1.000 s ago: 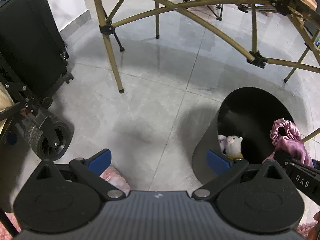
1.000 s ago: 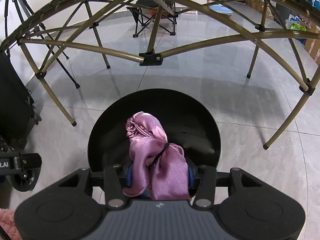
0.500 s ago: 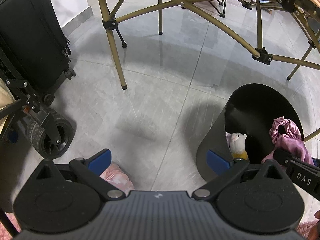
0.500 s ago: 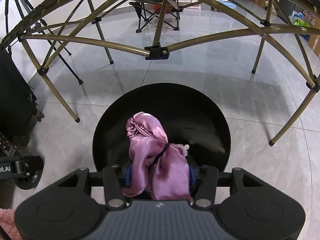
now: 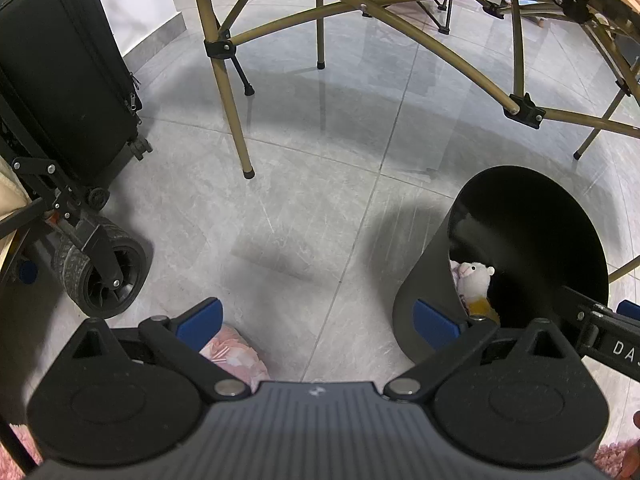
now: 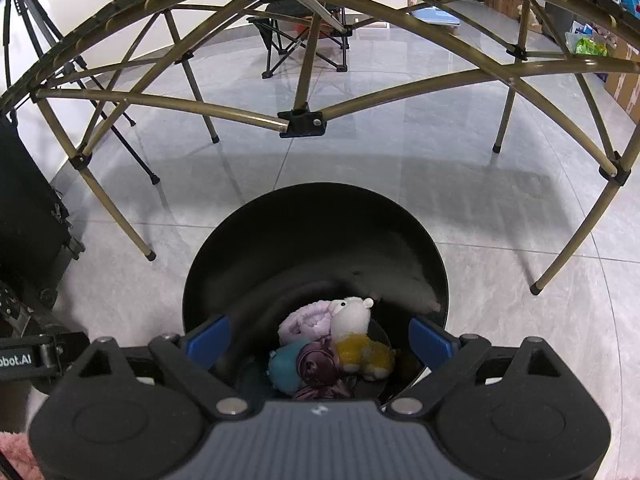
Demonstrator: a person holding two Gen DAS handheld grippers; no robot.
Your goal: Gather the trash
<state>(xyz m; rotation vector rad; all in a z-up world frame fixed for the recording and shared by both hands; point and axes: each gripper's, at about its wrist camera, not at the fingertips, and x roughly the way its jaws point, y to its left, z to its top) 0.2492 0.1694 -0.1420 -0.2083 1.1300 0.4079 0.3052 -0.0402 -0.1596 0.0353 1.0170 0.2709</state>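
The right gripper [image 6: 320,340] hangs over the mouth of the black bin [image 6: 400,240]; its blue fingers [image 6: 208,338] have just been opening and now stand wide with nothing between them. Below, at the bottom of the bin in the lower centre of the right wrist view, the purple satin cloth [image 6: 316,364] lies crumpled among a teal soft toy [image 6: 284,370], a lavender plush piece [image 6: 304,322] and a white-and-yellow plush lamb [image 6: 356,336].

In the left wrist view the left gripper [image 5: 316,318] also has its fingers [image 5: 198,320] spread wide and empty, above grey floor tiles [image 5: 280,208]. A pink fluffy item [image 5: 234,354] lies on the floor just beside the left finger, low in the frame. The bin stands at lower right, the right finger overlapping its wall, with the lamb showing inside.

At the left edge sit a black cart wheel [image 5: 108,280] and, behind it, a black suitcase [image 5: 68,68]. Across the upper half of both views run the bronze legs and braces of a folding table frame [image 6: 300,120], standing beyond the bin. Farthest off, at top centre, is a folding camp chair [image 6: 304,40].
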